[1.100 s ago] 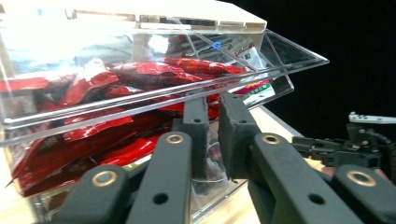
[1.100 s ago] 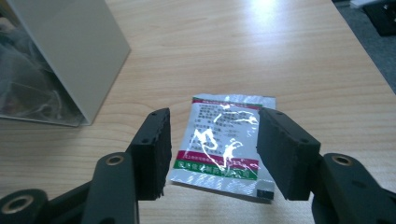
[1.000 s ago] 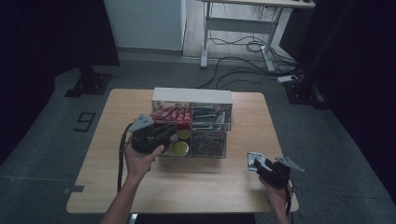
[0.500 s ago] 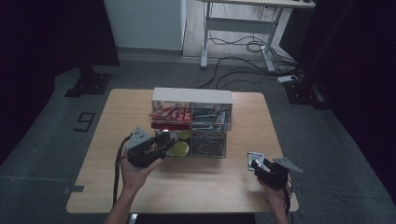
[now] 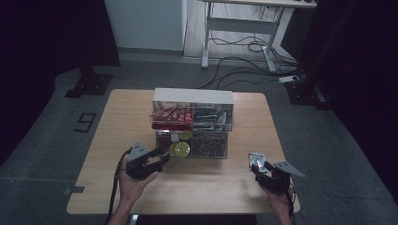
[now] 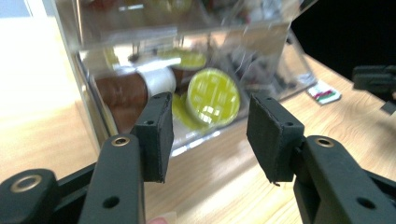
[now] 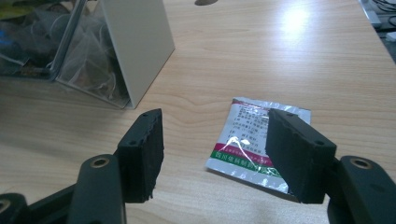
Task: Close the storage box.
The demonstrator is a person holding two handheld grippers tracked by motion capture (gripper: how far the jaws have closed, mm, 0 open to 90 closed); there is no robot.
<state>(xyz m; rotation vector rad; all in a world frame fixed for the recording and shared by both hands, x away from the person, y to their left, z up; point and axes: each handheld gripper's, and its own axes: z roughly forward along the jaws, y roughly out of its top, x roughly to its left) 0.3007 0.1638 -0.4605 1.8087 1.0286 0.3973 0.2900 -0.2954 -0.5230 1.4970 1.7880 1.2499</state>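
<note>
While both claws stand with jaws apart and empty, each faces a different hazard. Left gripper [image 6: 208, 135]: its jaws straddle nothing, and straight ahead of them sits the clear organizer [image 5: 192, 123], whose lower front compartment shows a green-lidded capsule [image 6: 214, 97] behind the transparent wall. A forward push would likely strike that wall, sliding or tipping the organizer rather than reaching the capsule. Right gripper [image 7: 215, 151]: its jaws hover open above the table [image 7: 280, 56], with a flat foil sachet [image 7: 254, 140] lying just ahead, partly hidden by the right-hand jaw. Because the sachet lies flat on the wood, closing may skid over the foil or pinch only a corner, letting it slip free.
</note>
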